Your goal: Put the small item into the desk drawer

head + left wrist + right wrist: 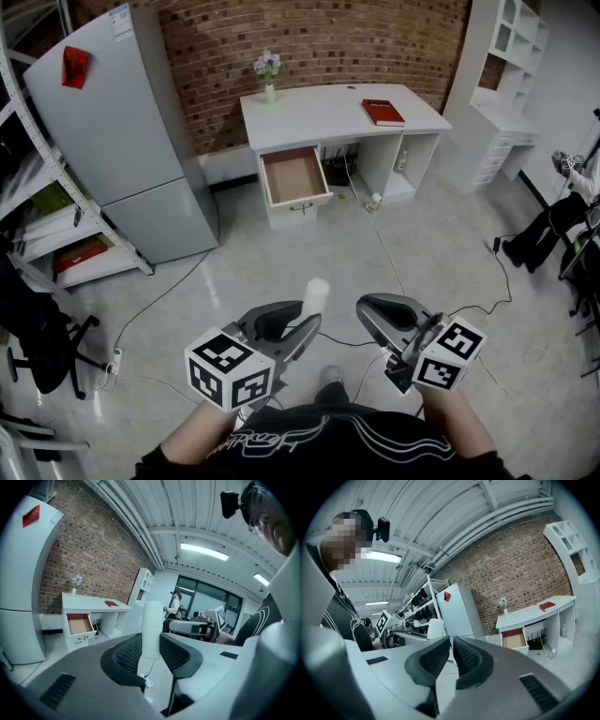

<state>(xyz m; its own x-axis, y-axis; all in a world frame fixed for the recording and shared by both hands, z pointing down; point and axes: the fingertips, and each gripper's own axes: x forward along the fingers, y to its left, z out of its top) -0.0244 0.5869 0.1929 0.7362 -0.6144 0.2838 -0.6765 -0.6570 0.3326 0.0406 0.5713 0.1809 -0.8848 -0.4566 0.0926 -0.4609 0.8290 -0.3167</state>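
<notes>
Left gripper (295, 328) clamped on the task's small item, a white, smooth, upright cylinder (316, 292). Its top stood proud of the jaws. In the left gripper view the two ribbed pads pressed its sides (152, 625), with the left gripper (151, 651) low in frame. Right gripper (380, 314) empty, its jaws drawn to a narrow slit with nothing between, as read in the right gripper view (451, 656). Only the head view looked down into the open, brown-bottomed desk drawer (293, 175), which showed bare. It alone showed the white power strip (115, 361) on the pale speckled floor (281, 253). Only the left gripper view caught a person standing far off by the windows (176, 604). Only the right gripper view showed the metal rack of dark rolls (417, 597) beside the tall grey fridge (122, 141). The drawer jutted past the front edge of the white curved desk (319, 112). Open floor lay between it and the grippers, and thin cables crossed that floor. Count: one desk, one drawer pulled out, one flat red book (382, 112), one small vase of pale flowers (269, 70), two grippers, one white item.
</notes>
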